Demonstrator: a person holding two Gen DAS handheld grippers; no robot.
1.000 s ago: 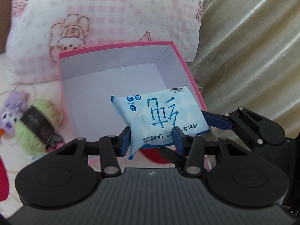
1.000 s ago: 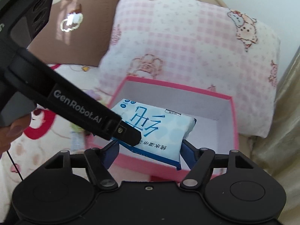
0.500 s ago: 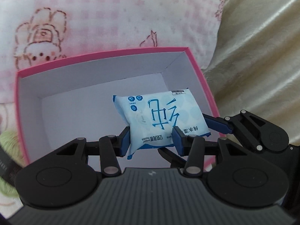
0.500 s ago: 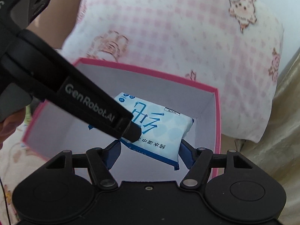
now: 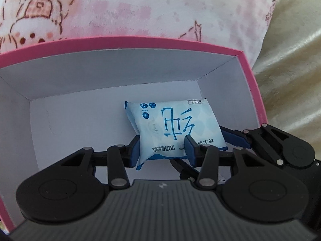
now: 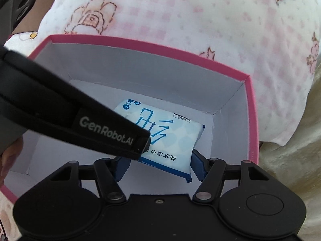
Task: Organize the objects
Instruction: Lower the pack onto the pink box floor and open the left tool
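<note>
A light blue wet-wipes pack (image 5: 172, 126) with blue characters is held low inside a pink-rimmed box (image 5: 140, 42) with a white interior, near its right wall. My left gripper (image 5: 162, 150) is shut on the pack's near left part. My right gripper (image 6: 160, 164) is shut on the same pack (image 6: 170, 140) across its near end. The right gripper's fingers (image 5: 234, 136) show at the pack's right side in the left wrist view. The left gripper's black body (image 6: 80, 120) crosses the right wrist view and hides the pack's left part.
A pink-and-white checked pillow (image 5: 140, 10) with cartoon prints lies right behind the box (image 6: 180, 54). Beige shiny fabric (image 5: 291, 60) lies to the right of the box.
Both grippers have moved forward and down with the pack, from above the box's near rim to deep inside the box. The yarn and toy at the left have left the view.
</note>
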